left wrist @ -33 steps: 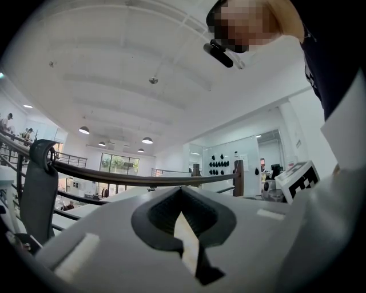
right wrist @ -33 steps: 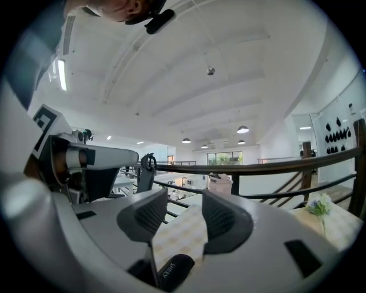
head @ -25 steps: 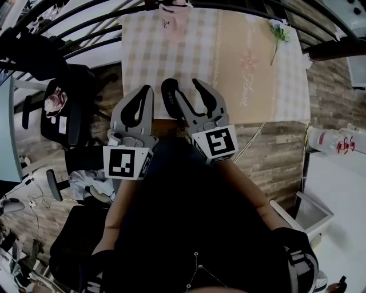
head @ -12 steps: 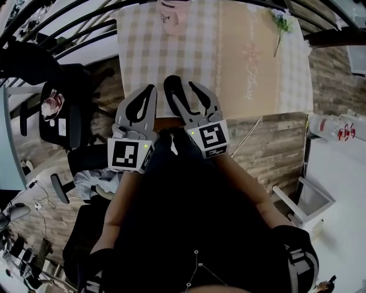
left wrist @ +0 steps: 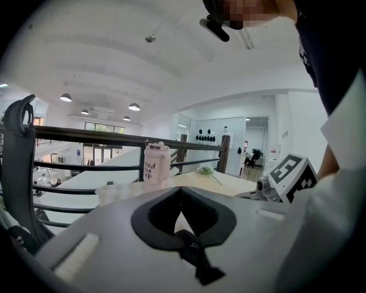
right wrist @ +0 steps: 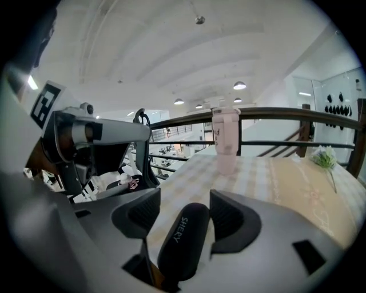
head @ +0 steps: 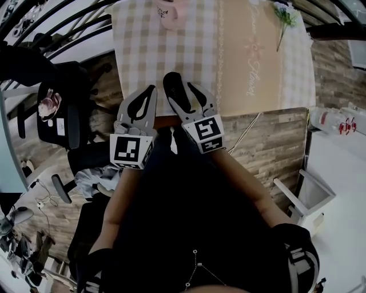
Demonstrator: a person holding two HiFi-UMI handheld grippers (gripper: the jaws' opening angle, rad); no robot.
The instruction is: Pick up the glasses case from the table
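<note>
The black glasses case (head: 175, 92) lies lengthwise between the jaws of my right gripper (head: 184, 86) at the near edge of the table (head: 251, 57). In the right gripper view the case (right wrist: 182, 240) shows a gap to the left pad and sits close to the right pad. The right gripper's (right wrist: 183, 209) jaws are opening, and the pads do not press on the case. My left gripper (head: 150, 88) hangs just left of it over the table edge, shut, with its tips (left wrist: 182, 191) meeting and nothing between them.
A pink cup (head: 166, 8) stands at the far side of the checked tablecloth, and a flower sprig (head: 284, 17) lies at the far right. A dark railing (right wrist: 274, 113) runs behind the table. An office chair (head: 63, 103) stands to the left on the wooden floor.
Both grippers have sunk toward the table's near edge and tipped further down. The right jaws have spread apart around the case.
</note>
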